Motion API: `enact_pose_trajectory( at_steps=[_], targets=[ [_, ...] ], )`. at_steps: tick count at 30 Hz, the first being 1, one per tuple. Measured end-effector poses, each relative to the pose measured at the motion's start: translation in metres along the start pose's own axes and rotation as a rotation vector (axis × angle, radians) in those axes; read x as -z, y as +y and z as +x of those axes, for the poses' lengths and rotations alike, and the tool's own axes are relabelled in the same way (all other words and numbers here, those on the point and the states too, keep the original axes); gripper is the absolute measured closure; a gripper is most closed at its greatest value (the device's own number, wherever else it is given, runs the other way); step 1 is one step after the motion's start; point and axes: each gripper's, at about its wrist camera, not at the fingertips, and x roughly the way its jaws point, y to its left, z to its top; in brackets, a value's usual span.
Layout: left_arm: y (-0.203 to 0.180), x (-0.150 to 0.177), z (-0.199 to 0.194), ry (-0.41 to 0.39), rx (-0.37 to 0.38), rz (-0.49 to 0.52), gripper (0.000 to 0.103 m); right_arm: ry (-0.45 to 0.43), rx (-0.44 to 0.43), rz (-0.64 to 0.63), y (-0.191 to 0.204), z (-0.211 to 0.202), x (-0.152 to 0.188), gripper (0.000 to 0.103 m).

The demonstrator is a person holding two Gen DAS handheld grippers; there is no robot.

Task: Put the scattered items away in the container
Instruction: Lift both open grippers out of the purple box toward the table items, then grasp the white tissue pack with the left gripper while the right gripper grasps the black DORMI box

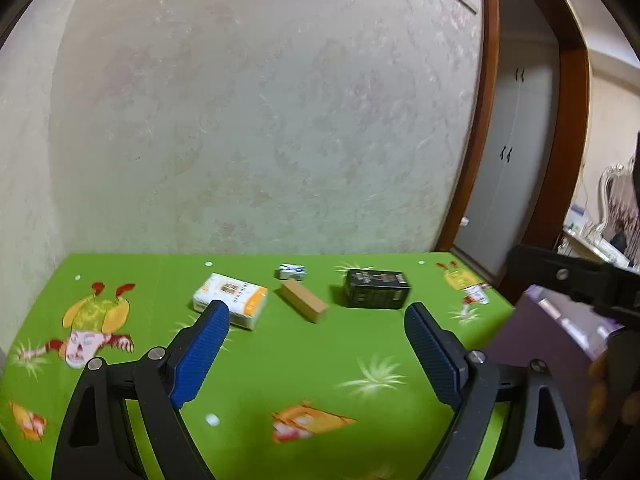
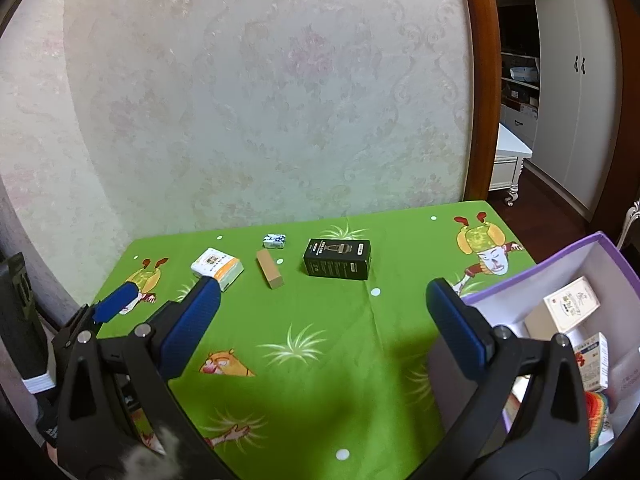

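Four items lie in a row near the wall on the green cloth: a white-and-orange tissue pack, a wooden block, a small blue-and-white wrapped packet and a black box. My left gripper is open and empty, hovering short of the row, its left pad near the tissue pack. My right gripper is open and empty too, short of the black box. The purple container stands at the right.
The container holds several small boxes and a colourful item. The wall rises just behind the table's far edge. A doorway opens to the right. One finger of the left gripper shows at the left in the right wrist view.
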Motion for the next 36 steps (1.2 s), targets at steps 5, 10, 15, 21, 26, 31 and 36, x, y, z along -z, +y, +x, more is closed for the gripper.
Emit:
enact_pose_trajectory(
  at_steps=[5,10,15,21,26,31,36],
  targets=[
    [0.029,-0.001,0.039,0.058,-0.011,-0.001,0.013,0.015,0.026,0.013,-0.002,0.021,0.002,0.001],
    [0.057,0.001,0.086,0.16,-0.028,0.019,0.013,0.032,0.064,0.057,-0.01,0.051,0.002,0.001],
    [0.066,-0.005,0.11,0.225,-0.045,0.042,0.013,0.035,0.101,0.05,-0.004,0.081,-0.001,0.0],
    [0.074,-0.012,0.137,0.285,-0.084,0.062,0.013,0.068,0.121,0.029,0.005,0.118,-0.008,0.001],
    [0.082,-0.008,0.164,0.41,-0.101,0.044,0.013,0.107,0.149,0.029,0.002,0.148,-0.009,0.001],
    [0.076,-0.004,0.169,0.44,-0.131,0.084,0.012,0.153,0.16,0.032,-0.001,0.178,-0.007,0.001],
    [0.075,-0.002,0.166,0.438,-0.133,0.083,0.013,0.18,0.164,0.035,0.0,0.202,-0.004,0.001]
  ],
)
